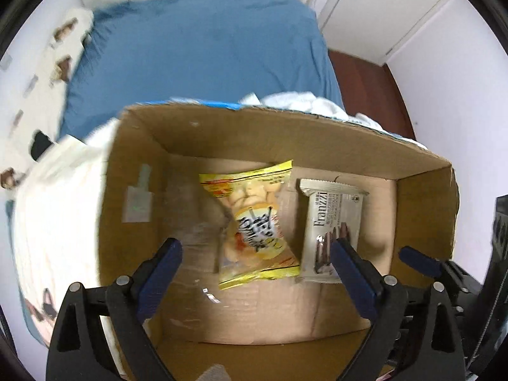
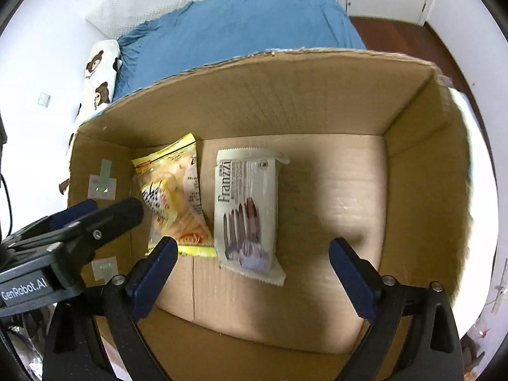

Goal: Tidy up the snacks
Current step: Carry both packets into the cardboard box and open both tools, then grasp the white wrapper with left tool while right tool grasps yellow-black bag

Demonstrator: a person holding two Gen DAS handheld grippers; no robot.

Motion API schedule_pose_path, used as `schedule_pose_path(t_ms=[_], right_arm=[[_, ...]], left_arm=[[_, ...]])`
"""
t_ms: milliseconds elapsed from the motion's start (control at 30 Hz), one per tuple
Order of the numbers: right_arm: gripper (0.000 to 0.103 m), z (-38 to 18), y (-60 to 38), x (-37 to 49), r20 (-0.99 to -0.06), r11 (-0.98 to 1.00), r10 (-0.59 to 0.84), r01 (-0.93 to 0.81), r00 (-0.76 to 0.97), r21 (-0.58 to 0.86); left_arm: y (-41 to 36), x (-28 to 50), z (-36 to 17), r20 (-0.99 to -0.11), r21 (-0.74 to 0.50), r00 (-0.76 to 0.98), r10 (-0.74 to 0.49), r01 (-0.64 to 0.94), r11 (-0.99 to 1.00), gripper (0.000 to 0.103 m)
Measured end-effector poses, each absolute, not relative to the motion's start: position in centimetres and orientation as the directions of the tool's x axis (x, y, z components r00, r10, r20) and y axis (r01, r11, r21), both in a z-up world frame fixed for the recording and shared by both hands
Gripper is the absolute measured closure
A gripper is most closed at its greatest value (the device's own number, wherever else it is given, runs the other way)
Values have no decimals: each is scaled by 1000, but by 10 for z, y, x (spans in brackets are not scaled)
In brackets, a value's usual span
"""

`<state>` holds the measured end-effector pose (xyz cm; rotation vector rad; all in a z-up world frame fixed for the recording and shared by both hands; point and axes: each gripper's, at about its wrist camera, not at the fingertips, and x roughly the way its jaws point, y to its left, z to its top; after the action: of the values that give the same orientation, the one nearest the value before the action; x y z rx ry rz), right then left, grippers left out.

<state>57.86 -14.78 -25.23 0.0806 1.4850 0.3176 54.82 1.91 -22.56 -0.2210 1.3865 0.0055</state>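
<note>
So I've got two packs lying flat side by side in the box (image 2: 317,101): chips (image 2: 173,193) left, wafers (image 2: 247,209) right, near touching. Bed (image 2: 241,19) sits behind, top of frame.

Both cameras look steeply down, from close above, into the same open cardboard box (image 1: 260,133), each past its own two fingers (image 1: 158,273). The left wrist view sits over the box's left part; the right wrist view is nearer and more to the right. Both share the box floor, the yellow snack bag (image 2: 173,197) and the Franzzi packet (image 2: 246,209) ahead of the fingers, and the blue bed (image 1: 197,54) beyond.
</note>
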Motion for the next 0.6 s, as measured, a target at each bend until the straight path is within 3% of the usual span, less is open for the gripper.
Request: schedule_pose_path(t_ms=[300,600], right_arm=[[5,-201,-164,517,-955,973,196,-167,224,161],[5,-151,-165,463,-920,971,209,-184,331,154]], left_arm=[[21,477,-180,-933,-59,359,-16,-110,992,7],[23,417,-138,-896,-65,444,-10,-110,992,7]])
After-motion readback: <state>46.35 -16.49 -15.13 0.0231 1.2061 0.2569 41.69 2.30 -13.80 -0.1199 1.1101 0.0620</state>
